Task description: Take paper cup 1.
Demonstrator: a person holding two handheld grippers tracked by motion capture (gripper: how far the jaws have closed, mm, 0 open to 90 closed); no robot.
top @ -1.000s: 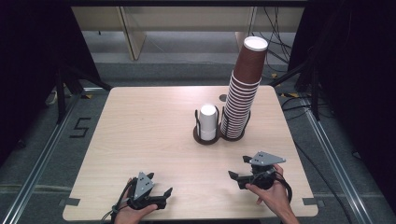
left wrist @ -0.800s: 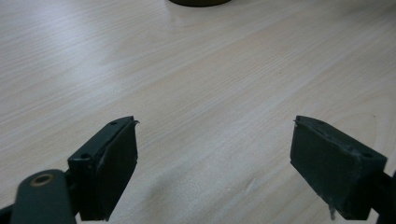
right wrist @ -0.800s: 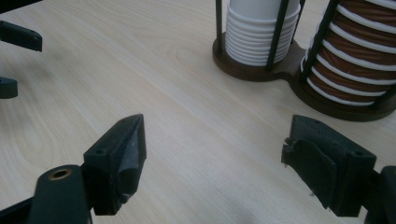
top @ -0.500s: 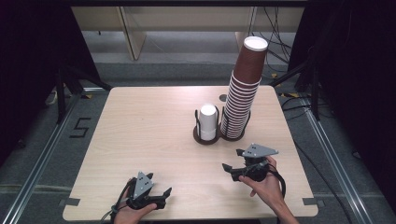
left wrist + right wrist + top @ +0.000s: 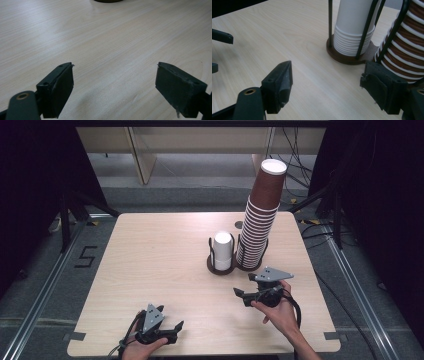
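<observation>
A tall leaning stack of brown paper cups [image 5: 260, 220] and a short stack of white cups [image 5: 223, 251] stand in a dark wire holder [image 5: 215, 268] at mid-table. My right gripper [image 5: 241, 296] is open just in front of the holder, jaws pointing left with nothing between them. Its own view has the white cups [image 5: 354, 25] ahead and the brown cups [image 5: 407, 45] behind the right jaw of the right gripper [image 5: 327, 65]. My left gripper [image 5: 175, 329] rests open near the front edge. The left gripper [image 5: 115, 65] holds only bare wood between its jaws.
The wooden table [image 5: 150, 255] is bare on its left half. The holder's base [image 5: 344, 58] and thin black posts [image 5: 365, 27] rise close to my right jaws. Cables and dark stands lie on the floor beyond the table's right edge.
My right gripper has moved forward and slightly left, closer to the cup holder. The left gripper has stayed where it was.
</observation>
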